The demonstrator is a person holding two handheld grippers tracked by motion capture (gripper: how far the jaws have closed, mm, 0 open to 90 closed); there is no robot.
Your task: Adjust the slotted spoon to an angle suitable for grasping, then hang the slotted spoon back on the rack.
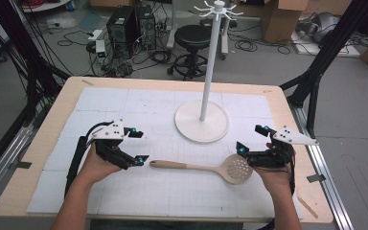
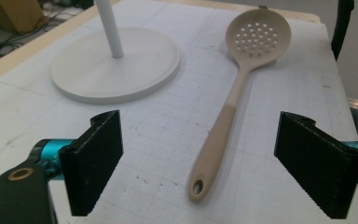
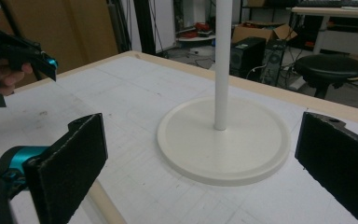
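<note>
Spoon point(image 2: 223, 130) lies flat on table point(image 1: 43, 158), handle end between your left gripper point(image 1: 139, 146) fingers, spread wide, nothing held. Right gripper point(image 1: 251, 139) fingers spread too, beside spoon bowl. Slide left fingers around handle, then squeeze gently.

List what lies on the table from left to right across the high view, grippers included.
left gripper → slotted spoon, handle end toward that gripper → right gripper. The white stand sits behind the spoon, so it is left out of the order.
</note>
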